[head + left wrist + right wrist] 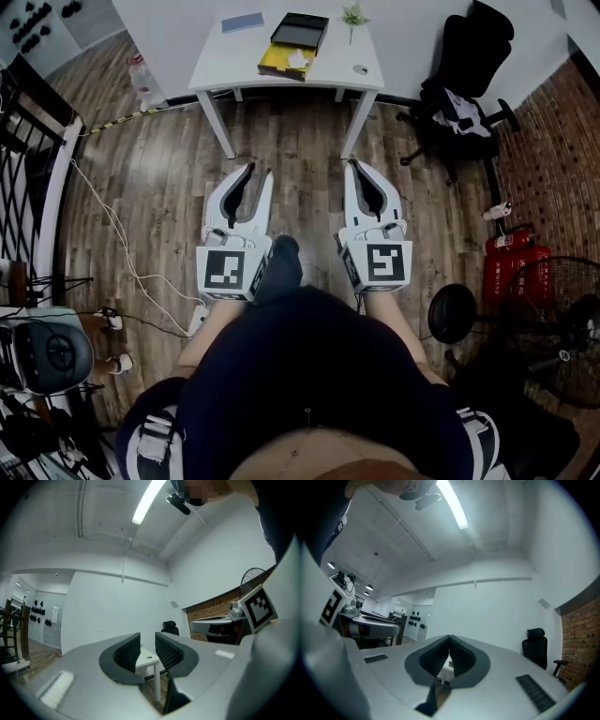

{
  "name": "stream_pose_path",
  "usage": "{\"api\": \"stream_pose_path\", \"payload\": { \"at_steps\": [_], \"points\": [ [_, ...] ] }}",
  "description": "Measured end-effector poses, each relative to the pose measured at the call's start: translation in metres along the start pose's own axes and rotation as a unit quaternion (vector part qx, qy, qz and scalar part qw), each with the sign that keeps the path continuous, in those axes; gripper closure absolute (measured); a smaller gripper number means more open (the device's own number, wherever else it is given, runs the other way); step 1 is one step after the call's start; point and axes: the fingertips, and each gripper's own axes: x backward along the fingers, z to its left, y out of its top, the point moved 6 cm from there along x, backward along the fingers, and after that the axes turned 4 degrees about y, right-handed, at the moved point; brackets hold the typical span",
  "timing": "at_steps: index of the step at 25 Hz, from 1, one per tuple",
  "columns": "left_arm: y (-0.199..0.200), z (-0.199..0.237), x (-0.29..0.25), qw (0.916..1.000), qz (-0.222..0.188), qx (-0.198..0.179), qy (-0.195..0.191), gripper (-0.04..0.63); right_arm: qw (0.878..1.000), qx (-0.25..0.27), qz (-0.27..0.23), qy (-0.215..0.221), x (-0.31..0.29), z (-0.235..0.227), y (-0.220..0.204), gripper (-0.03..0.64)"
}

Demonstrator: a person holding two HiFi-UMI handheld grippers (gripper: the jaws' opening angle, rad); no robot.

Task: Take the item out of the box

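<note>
The box [300, 33] lies on the bench [225, 58] with a pale item [298, 58] at its yellow edge, well apart from both grippers. The left gripper [258, 171] is narrowly parted and empty, the right gripper [354, 165] closed on nothing. Best step closer first, then spread the jaws.

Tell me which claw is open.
The left claw: its jaws stand apart with nothing between them, while the right claw has its jaw tips touching.
</note>
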Motion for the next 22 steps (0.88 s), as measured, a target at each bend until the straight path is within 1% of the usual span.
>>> {"api": "stream_pose_path", "payload": {
  "at_steps": [3, 6, 11, 18, 22],
  "points": [
    [-0.003, 0.008, -0.022, 1.0, -0.001, 0.005, 0.001, 0.479, 1.0, -0.004, 0.013, -0.005, -0.017, -0.01, -0.002, 0.604],
    [-0.009, 0.021, -0.051, 1.0, -0.004, 0.008, 0.003, 0.472, 1.0, -0.008, 0.007, 0.0, -0.044, -0.022, -0.011, 0.604],
    [-0.02, 0.051, -0.101, 0.9999, -0.002, 0.014, 0.0, 0.468, 0.999, -0.011, 0.032, -0.005, -0.097, -0.039, -0.022, 0.604],
    [-0.022, 0.088, -0.185, 0.9997, -0.002, 0.02, -0.013, 0.468, 0.999, -0.019, 0.029, -0.013, -0.179, -0.076, -0.029, 0.604],
    [-0.031, 0.106, -0.225, 0.9994, 0.0, 0.026, -0.022, 0.468, 0.999, -0.016, 0.032, -0.022, -0.216, -0.095, -0.041, 0.604]
  ]
}}
